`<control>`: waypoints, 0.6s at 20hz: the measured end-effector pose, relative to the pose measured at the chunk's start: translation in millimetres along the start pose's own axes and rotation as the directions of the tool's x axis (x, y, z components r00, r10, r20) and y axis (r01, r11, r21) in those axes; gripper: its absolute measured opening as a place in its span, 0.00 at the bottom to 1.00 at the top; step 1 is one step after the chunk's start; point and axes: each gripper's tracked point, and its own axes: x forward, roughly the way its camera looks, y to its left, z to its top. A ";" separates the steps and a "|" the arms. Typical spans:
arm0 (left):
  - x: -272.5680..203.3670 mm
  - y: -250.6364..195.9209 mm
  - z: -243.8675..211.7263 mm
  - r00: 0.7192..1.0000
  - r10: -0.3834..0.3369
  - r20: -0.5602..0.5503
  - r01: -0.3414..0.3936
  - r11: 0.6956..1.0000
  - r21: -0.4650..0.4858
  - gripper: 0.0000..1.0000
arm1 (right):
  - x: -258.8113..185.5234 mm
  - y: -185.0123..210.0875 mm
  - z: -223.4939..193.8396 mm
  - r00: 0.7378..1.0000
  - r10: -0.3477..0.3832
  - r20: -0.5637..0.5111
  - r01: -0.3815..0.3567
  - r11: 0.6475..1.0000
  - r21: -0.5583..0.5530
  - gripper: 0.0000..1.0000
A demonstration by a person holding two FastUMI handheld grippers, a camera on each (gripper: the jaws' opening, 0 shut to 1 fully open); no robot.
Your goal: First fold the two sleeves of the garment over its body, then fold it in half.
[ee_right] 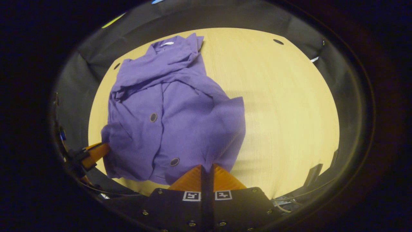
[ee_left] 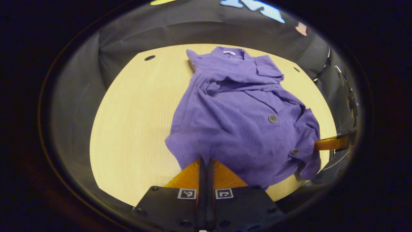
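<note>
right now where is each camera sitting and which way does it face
Left gripper view: rides on the left gripper, looking along its closed fingers at the garment's hem; purple garment on the table; the other gripper's fingers touch the hem at right.
Right gripper view: rides on the right gripper, fingers closed at the hem, facing the collar; the left gripper shows at left.
Shared: garment, table, both near-edge hem corners.

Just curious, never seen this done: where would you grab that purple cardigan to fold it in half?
Probably the two corners of the near hem of the purple cardigan, from the table's near edge. Sleeves already lie over the body, and the collar points away, so lifting there would carry the hem toward it.
</note>
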 end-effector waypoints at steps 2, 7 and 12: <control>-0.1 2.9 13.8 1.000 0.006 0.016 -0.007 1.000 0.021 0.07 | -5.0 7.6 14.4 0.999 0.023 0.025 -0.023 1.000 -0.001 0.01; 1.8 10.1 61.1 0.998 -0.013 0.064 0.016 0.998 -0.061 0.07 | -16.5 14.1 65.6 0.994 0.044 0.100 -0.044 0.999 -0.010 0.01; 1.4 31.4 131.2 0.990 -0.004 0.144 0.020 0.994 -0.109 0.07 | -21.4 15.7 123.5 0.982 0.055 0.181 -0.052 0.998 -0.021 0.01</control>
